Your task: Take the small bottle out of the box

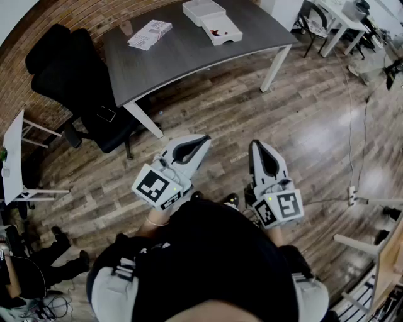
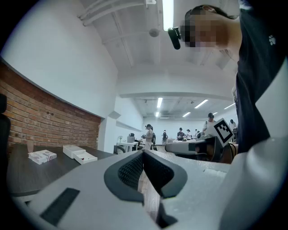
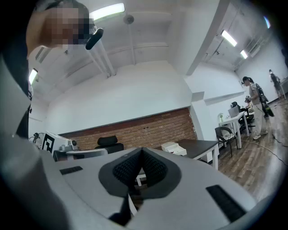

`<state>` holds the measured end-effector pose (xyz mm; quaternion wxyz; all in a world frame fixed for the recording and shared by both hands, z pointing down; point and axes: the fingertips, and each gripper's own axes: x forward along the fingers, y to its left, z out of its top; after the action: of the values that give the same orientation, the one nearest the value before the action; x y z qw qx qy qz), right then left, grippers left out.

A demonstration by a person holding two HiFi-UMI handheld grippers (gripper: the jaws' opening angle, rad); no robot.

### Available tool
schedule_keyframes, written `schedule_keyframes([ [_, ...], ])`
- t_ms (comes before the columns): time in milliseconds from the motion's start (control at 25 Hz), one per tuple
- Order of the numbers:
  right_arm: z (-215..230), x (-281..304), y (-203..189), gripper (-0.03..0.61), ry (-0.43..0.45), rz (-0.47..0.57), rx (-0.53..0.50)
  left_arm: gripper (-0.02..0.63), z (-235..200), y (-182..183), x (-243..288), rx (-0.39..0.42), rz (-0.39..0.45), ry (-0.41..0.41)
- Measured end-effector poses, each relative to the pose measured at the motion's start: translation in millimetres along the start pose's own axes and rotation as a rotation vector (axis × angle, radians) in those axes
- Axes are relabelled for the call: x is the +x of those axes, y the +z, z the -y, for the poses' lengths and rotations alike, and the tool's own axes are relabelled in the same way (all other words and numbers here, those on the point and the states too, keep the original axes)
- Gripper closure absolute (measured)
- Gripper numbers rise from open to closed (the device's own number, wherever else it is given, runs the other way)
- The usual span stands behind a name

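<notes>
Small bottle (image 1: 216,31) can suffer thus: on the dark table (image 1: 189,56) its open white box (image 1: 230,36) slides, or the bottle tips, if the left gripper (image 1: 206,139) and right gripper (image 1: 256,144) reach in as now, with fingers together and empty. Seemingly the dark speck inside the box, it lies far ahead of both fingertips.

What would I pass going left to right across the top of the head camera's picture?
Black office chair → printed packet on the dark desk → open white box → white table at the far right.
</notes>
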<state>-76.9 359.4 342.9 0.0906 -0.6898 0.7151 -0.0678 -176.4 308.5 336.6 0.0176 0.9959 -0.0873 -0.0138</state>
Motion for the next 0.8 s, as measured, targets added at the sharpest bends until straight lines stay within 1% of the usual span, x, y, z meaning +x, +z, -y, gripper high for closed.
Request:
schedule_keyframes([
  [160,-4.1,-0.2,-2.8,0.58,0.002,-0.008,0.002,0.612,1.7,-1.2,-3.6,-0.014,-0.006,0.0],
  [480,-0.6,-6.4,-8.5,0.58,0.003,-0.01,0.028,0.612,8.5,-7.3,-4.7,-0.015,-0.027,0.009],
  [680,5.2,-9.5,-3.4,0.58,0.021,0.028,0.105,0.612,12.5,-5.0,0.9,-0.011,-0.036,0.012],
  [800,9.4,-15.2,-2.7,0.578,0.02,0.034,0.074,0.612,19.6,-6.5,7.4,-0.002,-0.04,0.003],
])
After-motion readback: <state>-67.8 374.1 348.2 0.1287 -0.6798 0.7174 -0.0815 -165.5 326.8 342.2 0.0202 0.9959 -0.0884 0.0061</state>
